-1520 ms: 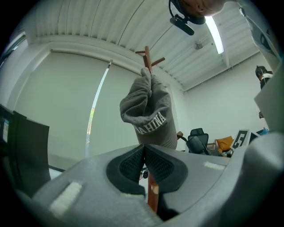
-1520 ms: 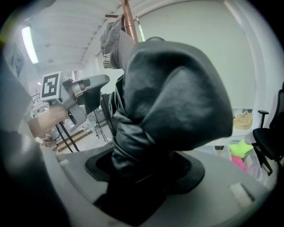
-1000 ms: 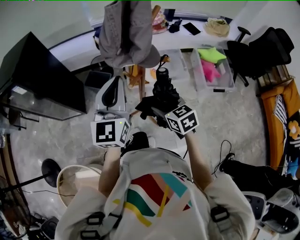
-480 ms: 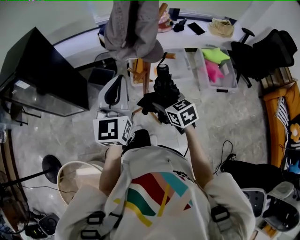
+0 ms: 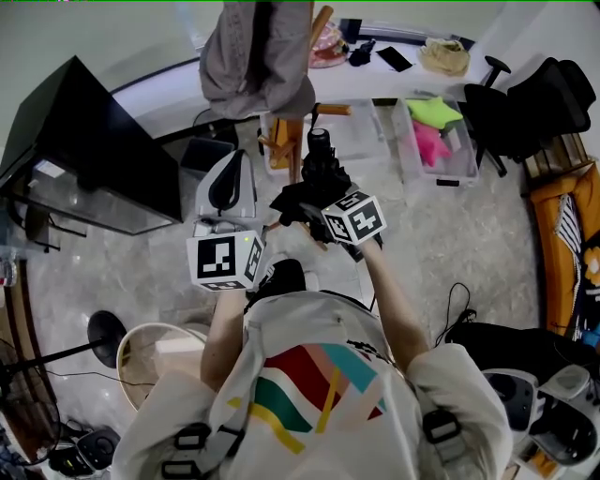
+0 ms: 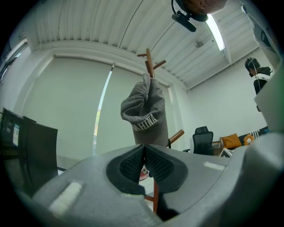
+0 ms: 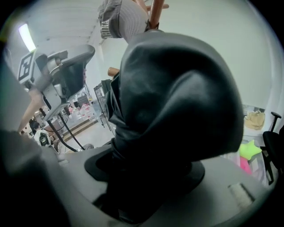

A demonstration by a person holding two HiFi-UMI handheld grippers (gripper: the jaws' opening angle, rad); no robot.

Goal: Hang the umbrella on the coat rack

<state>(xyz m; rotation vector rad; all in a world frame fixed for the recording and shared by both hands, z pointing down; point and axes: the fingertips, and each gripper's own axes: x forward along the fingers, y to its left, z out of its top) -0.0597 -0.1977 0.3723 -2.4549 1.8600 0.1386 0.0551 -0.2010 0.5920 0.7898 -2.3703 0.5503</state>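
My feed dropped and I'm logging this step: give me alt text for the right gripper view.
A black folded fabric umbrella fills the frame, clamped in the right gripper. Above it rise the wooden coat rack and a grey garment hanging on it; the left gripper sits at left.

black office chair (image 5: 525, 98) beside clear bin (image 5: 463, 171) of bright toys

Head view up high, staring steeply down past the shoulders at the coat rack (image 5: 297, 150) ahead. Left gripper view angled upward along its pressed-together jaws, rack and grey hoodie (image 6: 146, 111) well beyond the tips. Right gripper view jammed close against the black umbrella (image 7: 177, 102), hoodie peeking above the jaws. Hoodie shared by all three.
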